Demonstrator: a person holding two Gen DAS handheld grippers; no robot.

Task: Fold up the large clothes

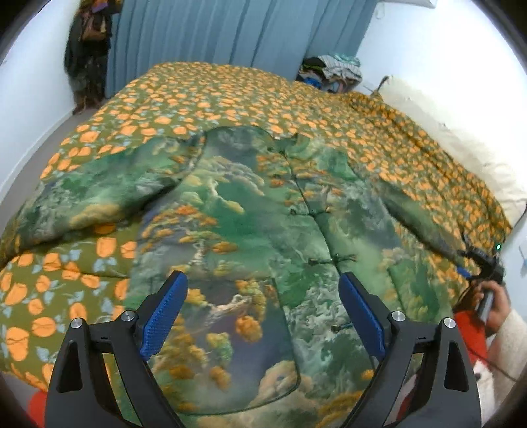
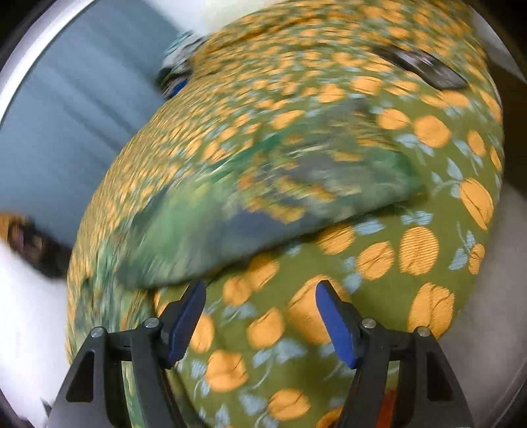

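A large green garment (image 1: 250,237) printed with trees and orange foliage lies spread flat on the bed, front up, both sleeves out to the sides. My left gripper (image 1: 263,312) is open and empty above the garment's lower front, its blue pads (image 1: 164,316) wide apart. My right gripper (image 2: 260,319) is open and empty over the bedspread, just short of the garment's right sleeve (image 2: 263,197); this view is motion-blurred. The right gripper also shows in the left wrist view (image 1: 484,263), held in a hand at the sleeve's end.
The bed wears a green bedspread with orange fruit print (image 1: 214,95). Blue curtains (image 1: 230,29) hang behind it. A clothes pile (image 1: 332,70) sits at the far corner, a pale pillow (image 1: 461,138) along the right. A dark flat object (image 2: 421,69) lies on the bedspread.
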